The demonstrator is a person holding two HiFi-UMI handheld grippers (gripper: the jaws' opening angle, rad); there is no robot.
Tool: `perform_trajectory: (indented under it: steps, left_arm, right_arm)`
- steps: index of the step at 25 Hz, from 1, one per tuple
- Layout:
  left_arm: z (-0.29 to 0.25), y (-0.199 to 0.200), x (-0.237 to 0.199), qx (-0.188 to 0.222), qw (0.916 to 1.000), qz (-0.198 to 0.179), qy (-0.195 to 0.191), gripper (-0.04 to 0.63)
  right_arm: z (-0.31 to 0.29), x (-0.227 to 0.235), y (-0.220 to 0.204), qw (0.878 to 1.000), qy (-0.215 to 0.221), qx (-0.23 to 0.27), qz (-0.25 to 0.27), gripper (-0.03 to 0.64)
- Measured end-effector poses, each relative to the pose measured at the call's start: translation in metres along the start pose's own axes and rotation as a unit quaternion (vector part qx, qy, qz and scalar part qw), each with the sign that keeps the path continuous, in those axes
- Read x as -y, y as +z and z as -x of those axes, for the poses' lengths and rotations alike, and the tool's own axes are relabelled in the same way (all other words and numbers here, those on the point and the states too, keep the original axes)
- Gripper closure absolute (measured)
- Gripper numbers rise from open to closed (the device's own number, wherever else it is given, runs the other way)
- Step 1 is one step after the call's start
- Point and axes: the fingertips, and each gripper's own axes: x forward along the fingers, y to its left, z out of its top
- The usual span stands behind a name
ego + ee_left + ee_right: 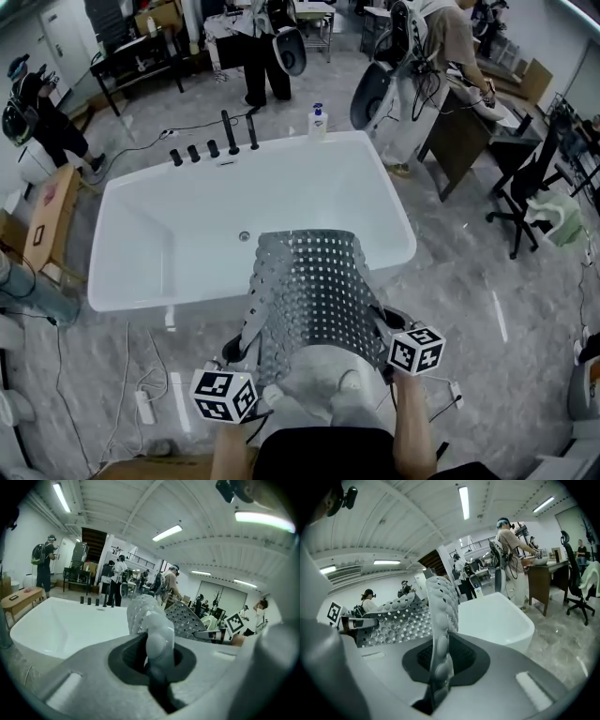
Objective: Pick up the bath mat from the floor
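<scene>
Head view: bath mat (pixel 309 291) off floor, stretched between our tools by bathtub (pixel 112 281) near rim. Left gripper (pixel 234 349) clamped on one near corner, right gripper (pixel 384 323) on other. Lift step looks done. Next we need level carry with both pinches tight.

Bathtub (pixel 169 234) close ahead — basin open, bare floor (pixel 469 309) at right, power strip (pixel 143 405) lying at left

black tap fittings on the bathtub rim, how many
5, in a row on the bathtub's far rim: three short knobs at the left, two taller pieces to their right. None seems hidden.
</scene>
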Motion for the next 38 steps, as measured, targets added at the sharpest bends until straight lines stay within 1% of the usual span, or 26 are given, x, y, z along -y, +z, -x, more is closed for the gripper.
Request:
perform_trajectory:
  steps: [3,4,7,9,12,15,17,20,21,24,26,29,33,36,38]
  left_arm:
    - [0.005,0.038,0.006,0.035,0.9993,-0.01,-0.006,0.577]
    - [0.008,0.051,0.009,0.045,0.9988,-0.021,-0.006,0.576]
    - [0.018,0.096,0.017,0.078,0.9941,-0.075,-0.001,0.575]
    - [0.025,0.123,0.022,0.099,0.9905,-0.095,-0.008,0.575]
    - [0.032,0.156,0.03,0.132,0.9852,-0.107,-0.018,0.574]
    - [0.037,0.184,0.04,0.168,0.979,-0.112,-0.023,0.574]
    - [0.037,0.21,0.046,0.194,0.9734,-0.121,-0.021,0.574]
    - [0.037,0.25,0.047,0.219,0.965,-0.144,-0.011,0.571]
    - [0.038,0.26,0.047,0.227,0.9631,-0.143,-0.016,0.571]
    - [0.043,0.287,0.052,0.256,0.959,-0.116,-0.04,0.572]
    - [0.046,0.295,0.059,0.262,0.9584,-0.108,-0.036,0.572]
    - [0.048,0.293,0.066,0.259,0.9601,-0.1,-0.033,0.572]
    - [0.049,0.288,0.068,0.25,0.9612,-0.112,-0.029,0.572]
    - [0.041,0.282,0.072,0.248,0.9625,-0.105,-0.035,0.572]
    - [0.034,0.282,0.076,0.245,0.9634,-0.098,-0.048,0.572]
  right_arm:
    - [0.009,-0.013,0.043,0.999,0.005,0.038,0.018,0.594]
    - [0.013,-0.018,0.058,0.999,0.005,0.049,0.024,0.594]
    - [0.026,-0.036,0.114,0.995,0.007,0.088,0.052,0.594]
    - [0.036,-0.052,0.149,0.991,0.011,0.116,0.071,0.594]
    - [0.051,-0.069,0.188,0.983,0.015,0.154,0.095,0.594]
    - [0.064,-0.08,0.214,0.976,0.024,0.18,0.123,0.594]
    - [0.066,-0.087,0.237,0.97,0.03,0.196,0.137,0.594]
    - [0.059,-0.106,0.268,0.965,0.046,0.213,0.142,0.594]
    - [0.057,-0.115,0.276,0.964,0.054,0.218,0.14,0.594]
    - [0.057,-0.133,0.299,0.961,0.068,0.233,0.13,0.594]
    - [0.063,-0.136,0.31,0.961,0.072,0.239,0.12,0.594]
    - [0.069,-0.136,0.313,0.96,0.081,0.247,0.108,0.594]
    - [0.074,-0.139,0.311,0.959,0.088,0.245,0.111,0.594]
    - [0.075,-0.136,0.308,0.961,0.085,0.235,0.119,0.594]
    - [0.074,-0.132,0.306,0.962,0.08,0.231,0.12,0.594]
